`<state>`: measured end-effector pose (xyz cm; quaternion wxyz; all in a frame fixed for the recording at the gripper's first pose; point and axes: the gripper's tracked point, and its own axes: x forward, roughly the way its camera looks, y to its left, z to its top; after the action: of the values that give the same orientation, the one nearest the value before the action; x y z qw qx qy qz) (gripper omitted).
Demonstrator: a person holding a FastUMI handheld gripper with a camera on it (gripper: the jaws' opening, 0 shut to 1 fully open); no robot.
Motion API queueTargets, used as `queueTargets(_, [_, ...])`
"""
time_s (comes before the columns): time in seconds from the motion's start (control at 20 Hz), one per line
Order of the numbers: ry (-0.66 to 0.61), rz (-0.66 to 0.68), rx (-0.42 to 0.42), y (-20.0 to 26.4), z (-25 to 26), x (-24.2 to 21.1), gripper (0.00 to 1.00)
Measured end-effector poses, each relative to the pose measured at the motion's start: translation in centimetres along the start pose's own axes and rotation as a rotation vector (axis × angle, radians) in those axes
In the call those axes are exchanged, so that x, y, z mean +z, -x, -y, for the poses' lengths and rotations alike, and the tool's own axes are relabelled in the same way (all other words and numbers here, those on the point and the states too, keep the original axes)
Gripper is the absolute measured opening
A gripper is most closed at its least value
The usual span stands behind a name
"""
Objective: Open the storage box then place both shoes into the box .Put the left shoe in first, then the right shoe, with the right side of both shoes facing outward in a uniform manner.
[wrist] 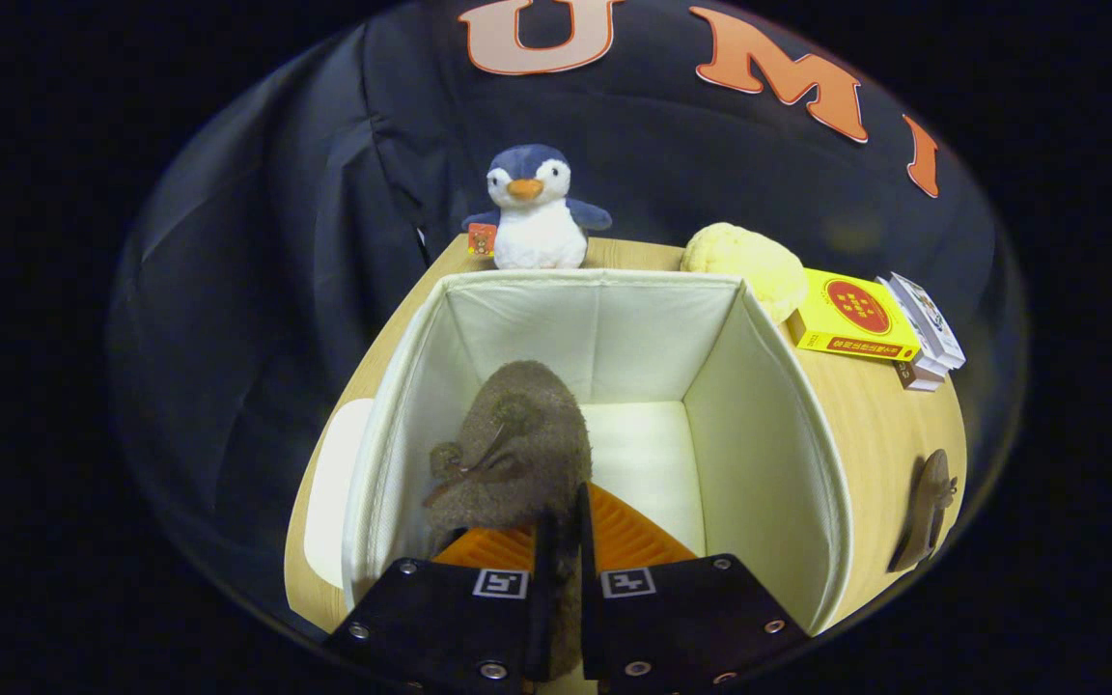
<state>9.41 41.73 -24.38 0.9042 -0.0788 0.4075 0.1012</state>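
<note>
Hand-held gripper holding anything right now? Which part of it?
Yes: the hand-held gripper is shut on the brown fuzzy shoe, pinching its rear edge nearest the fingers, with the shoe hanging inside the open white storage box.

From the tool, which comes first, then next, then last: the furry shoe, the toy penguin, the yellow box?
1. Furry shoe: pinched in the tool, inside the white storage box.
2. Yellow box: on the table beyond the storage box, right.
3. Toy penguin: behind the storage box's far wall. It is close to call with 2.
</note>
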Motion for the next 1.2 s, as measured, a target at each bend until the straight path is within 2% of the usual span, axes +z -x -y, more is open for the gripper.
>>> queueTargets(0.1, [-0.01, -0.001, 0.024, 0.4, -0.1, 0.0, 0.23])
queueTargets(0.25, [-0.016, 0.048, 0.013, 2.4, 1.2, 0.9, 0.74])
queueTargets(0.3, [-0.019, 0.059, 0.013, 2.9, 1.7, 1.1, 0.81])
queueTargets(0.35, [-0.022, 0.077, 0.015, 3.5, 2.2, 1.4, 0.93])
queueTargets(0.4, [-0.031, 0.092, 0.024, 4.0, 2.7, 1.6, 0.97])
queueTargets(0.8, [-0.103, 0.226, 0.012, 9.4, 9.8, 3.2, 0.98])
queueTargets(1.0, [-0.15, 0.301, -0.037, 12.0, 16.7, 3.6, 0.98])
queueTargets(1.2, [-0.195, 0.304, -0.143, 12.8, 26.2, 1.3, 0.98])
